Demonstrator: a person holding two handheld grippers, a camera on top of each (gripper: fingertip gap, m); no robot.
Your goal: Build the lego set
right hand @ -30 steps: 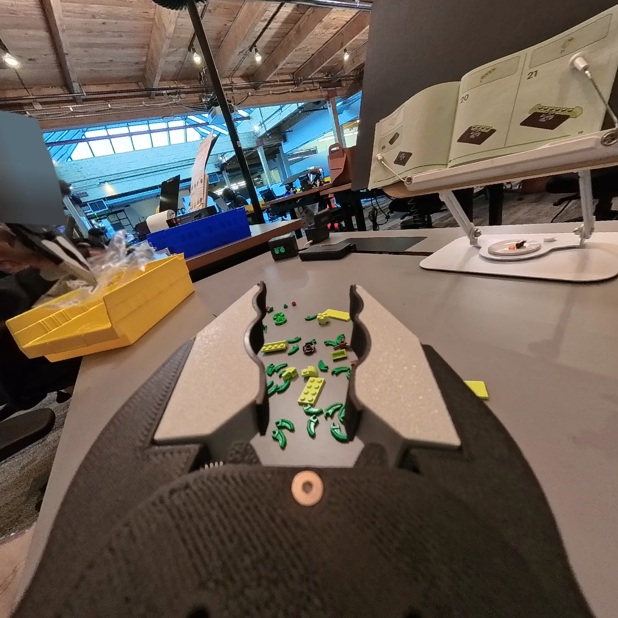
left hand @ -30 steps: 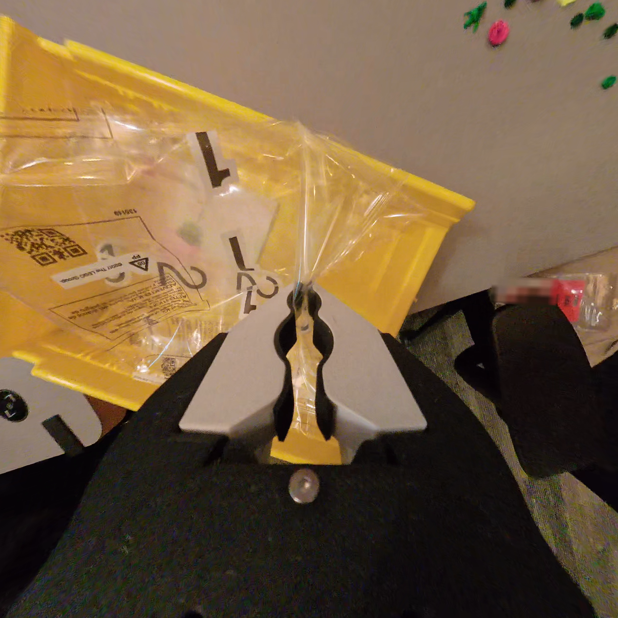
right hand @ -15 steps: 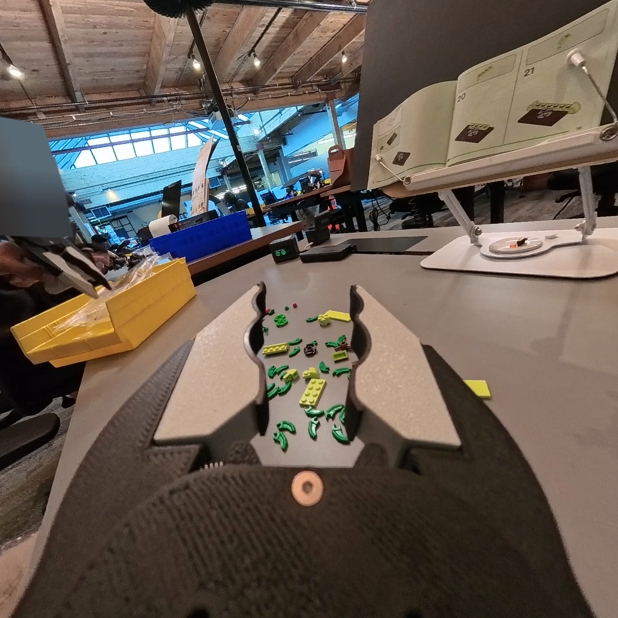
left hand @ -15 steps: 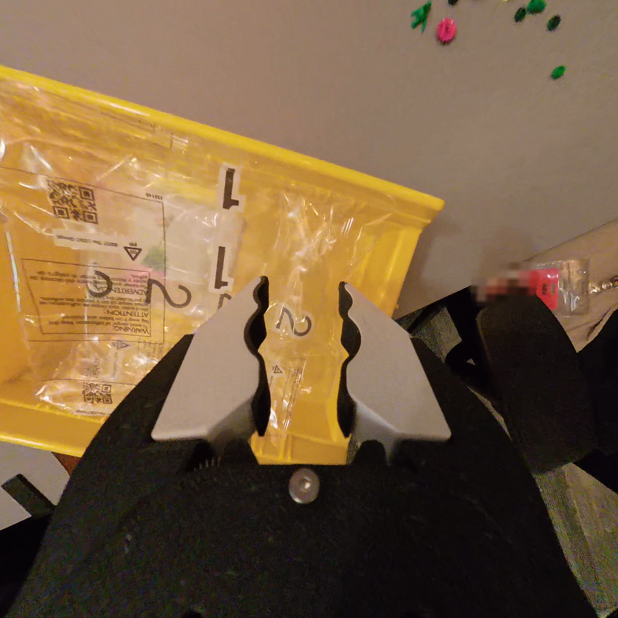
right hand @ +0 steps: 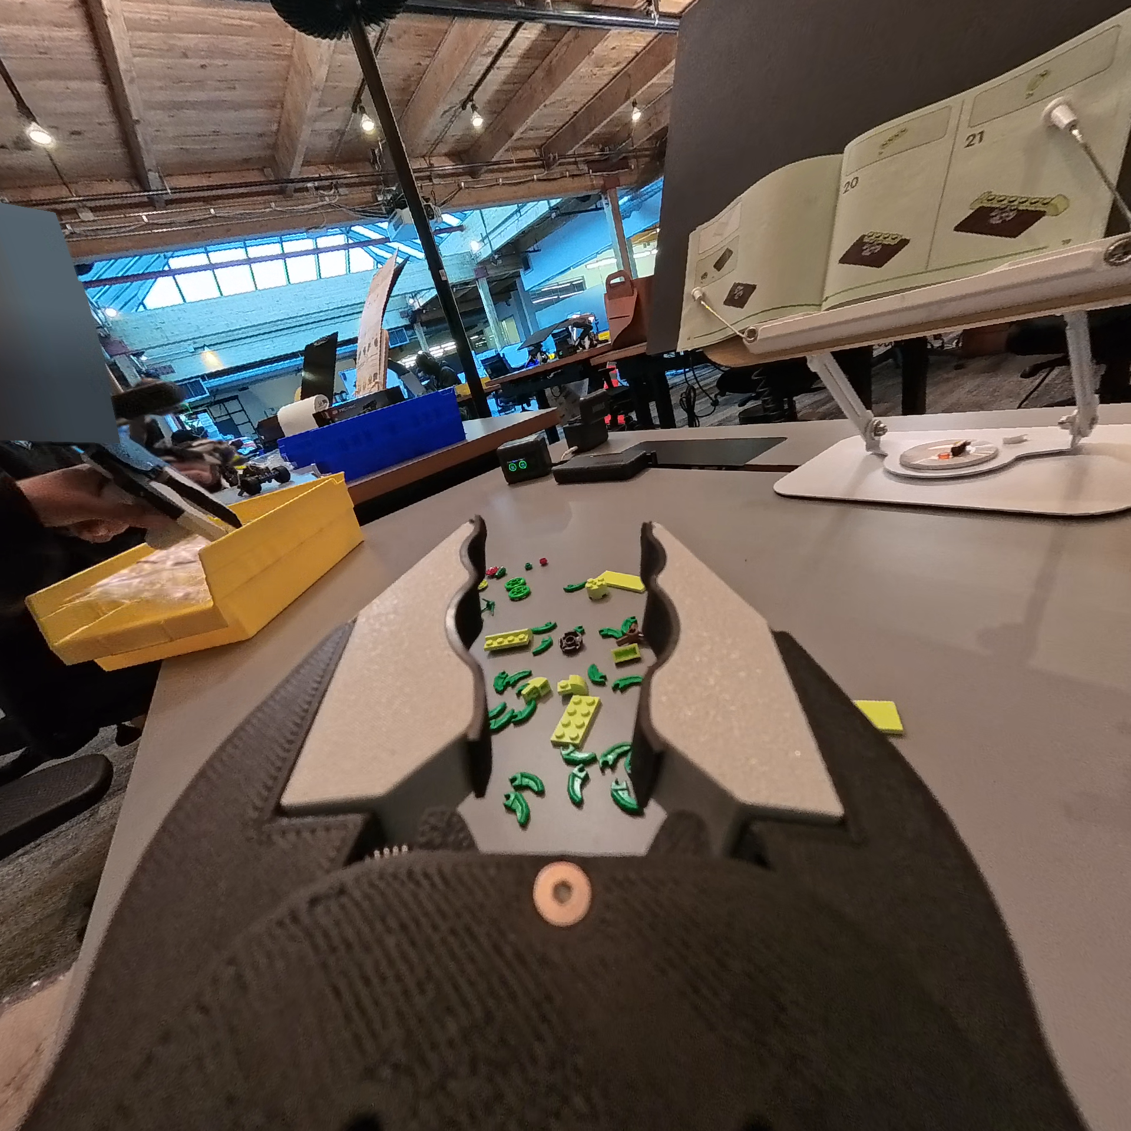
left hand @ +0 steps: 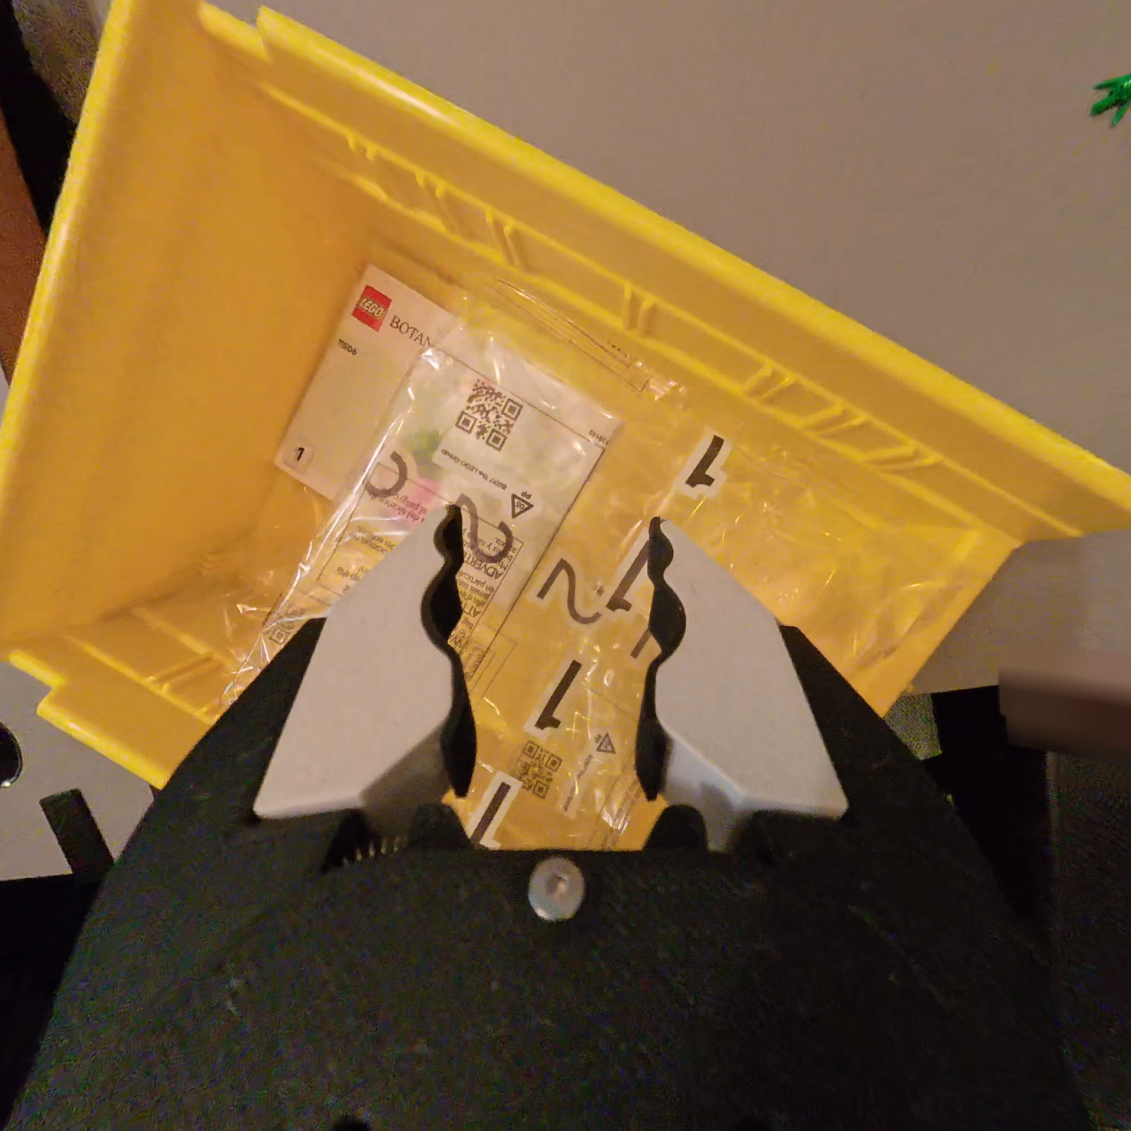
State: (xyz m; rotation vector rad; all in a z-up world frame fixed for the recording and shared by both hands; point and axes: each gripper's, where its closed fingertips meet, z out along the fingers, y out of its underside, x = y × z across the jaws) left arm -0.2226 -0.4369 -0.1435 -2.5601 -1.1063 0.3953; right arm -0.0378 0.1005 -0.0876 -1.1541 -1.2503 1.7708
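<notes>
My left gripper [left hand: 554, 520] is open and empty, held over a yellow bin [left hand: 183, 318] at the table's left edge. Clear numbered plastic bags [left hand: 612, 581] lie flat in the bin on top of a white booklet [left hand: 361, 379]. My right gripper [right hand: 560, 532] is open and empty, low over the grey table [right hand: 918, 612]. Between its fingers I see several loose green and lime lego pieces, among them a lime plate [right hand: 575, 721], a long lime plate [right hand: 507, 641] and a small brown round piece [right hand: 572, 642]. The left gripper [right hand: 183, 508] also shows over the bin [right hand: 245, 587] in the right wrist view.
An open instruction book [right hand: 906, 202] rests on a white stand [right hand: 955, 471] at the back right. A lime tile [right hand: 881, 716] lies right of my right gripper. Small black devices [right hand: 523, 459] sit at the table's far edge. A green leaf piece [left hand: 1114, 107] lies on the table beyond the bin. Spacing between my two grippers at the tips: around 55 centimetres.
My left gripper let go of the clear bag and opened wide. The bags dropped flat into the yellow bin. My right gripper has not moved.
</notes>
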